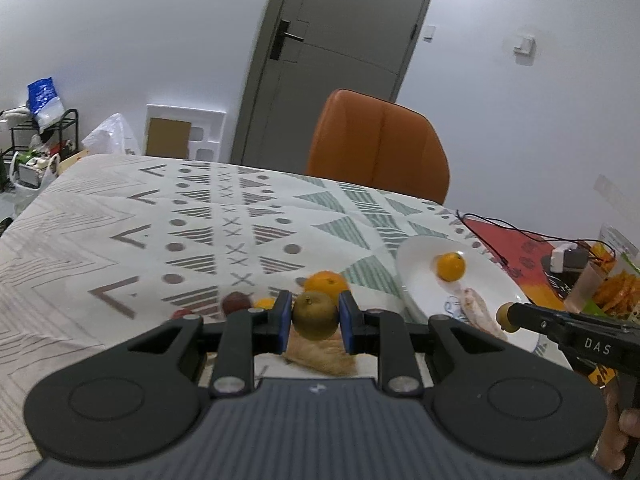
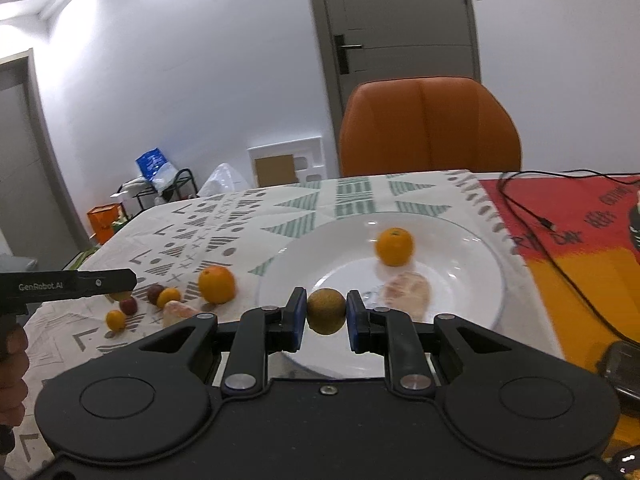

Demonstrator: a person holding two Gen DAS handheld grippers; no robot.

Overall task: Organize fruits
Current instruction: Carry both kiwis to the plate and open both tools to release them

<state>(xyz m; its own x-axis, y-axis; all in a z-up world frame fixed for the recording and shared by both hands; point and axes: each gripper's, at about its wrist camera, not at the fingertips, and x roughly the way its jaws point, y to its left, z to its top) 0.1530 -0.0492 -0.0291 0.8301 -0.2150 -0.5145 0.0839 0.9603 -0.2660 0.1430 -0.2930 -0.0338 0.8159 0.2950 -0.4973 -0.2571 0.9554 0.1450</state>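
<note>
I have a brown-green fruit (image 1: 315,315) clamped in my left gripper (image 1: 314,322), held above the loose fruit left of the white plate (image 2: 472,276). My right gripper (image 2: 326,316) grips a second brown-green fruit (image 2: 326,311) over the plate's near rim. On the plate lie a small orange (image 2: 394,247) and a pale peeled piece (image 2: 408,295). Left of the plate, on the patterned counter (image 2: 248,220), sit a larger orange (image 2: 216,284), two small orange fruits, dark red fruits and another pale piece.

plate (image 2: 460,320) centre bare — orange (image 2: 394,247), peeled segment (image 2: 408,294) behind.
</note>
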